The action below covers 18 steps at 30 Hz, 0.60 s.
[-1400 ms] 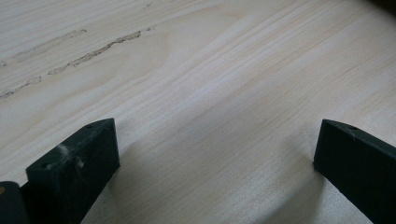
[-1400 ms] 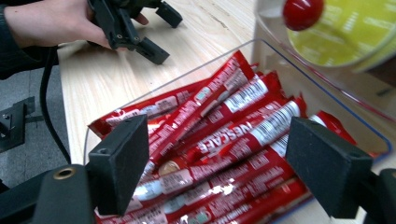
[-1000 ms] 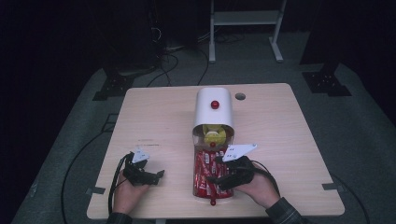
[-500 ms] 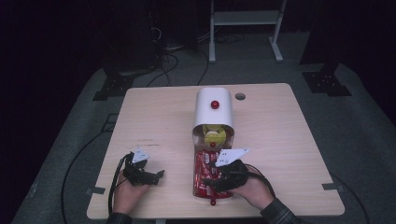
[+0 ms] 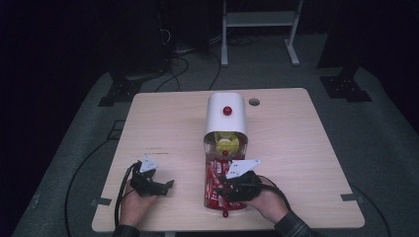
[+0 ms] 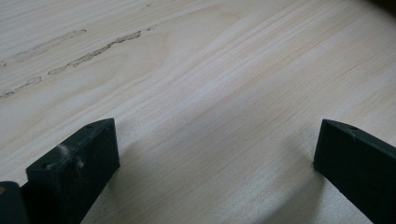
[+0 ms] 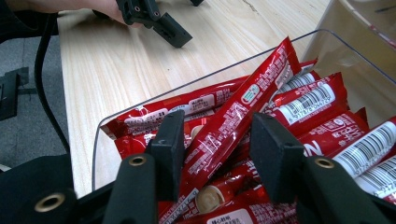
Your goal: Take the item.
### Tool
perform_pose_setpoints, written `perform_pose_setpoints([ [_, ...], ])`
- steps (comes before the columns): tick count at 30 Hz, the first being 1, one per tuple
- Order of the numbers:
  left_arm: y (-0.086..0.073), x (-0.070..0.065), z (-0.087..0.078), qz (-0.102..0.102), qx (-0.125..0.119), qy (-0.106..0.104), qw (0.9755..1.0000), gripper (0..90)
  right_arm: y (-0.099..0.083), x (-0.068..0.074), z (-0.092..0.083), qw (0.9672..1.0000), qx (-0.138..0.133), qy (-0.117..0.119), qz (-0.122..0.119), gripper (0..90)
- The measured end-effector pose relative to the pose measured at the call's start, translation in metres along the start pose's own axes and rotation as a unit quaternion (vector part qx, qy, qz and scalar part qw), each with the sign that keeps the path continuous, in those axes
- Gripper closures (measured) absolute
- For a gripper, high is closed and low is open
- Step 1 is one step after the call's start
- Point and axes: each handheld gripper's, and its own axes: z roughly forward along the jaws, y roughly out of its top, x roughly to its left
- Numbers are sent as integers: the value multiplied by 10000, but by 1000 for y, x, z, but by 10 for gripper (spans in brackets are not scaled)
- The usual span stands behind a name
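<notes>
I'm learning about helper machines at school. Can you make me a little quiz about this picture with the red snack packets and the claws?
1. True or false: the left claw rests on bare table, with nothing between its jaws.
2. What lies between the right claw's jaws?
A. a yellow ball
B. a red snack stick packet
C. a cable
3. Fill in: the red packets lie in a clear ______ in front of the white dispenser.

Key
1. True.
2. B. The jaws have just been closing around the packet, but there are gaps, so they are not pressing on it yet.
3. tray
</notes>
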Motion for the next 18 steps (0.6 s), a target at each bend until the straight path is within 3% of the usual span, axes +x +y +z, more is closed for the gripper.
perform_pose_setpoints([
  [7,0,0,0,0,0,0,10000,0,0,-2,-2,10000,-2,77,58,691],
  [18,0,0,0,2,1,0,10000,0,1,-4,-2,9995,21,221,215,782],
])
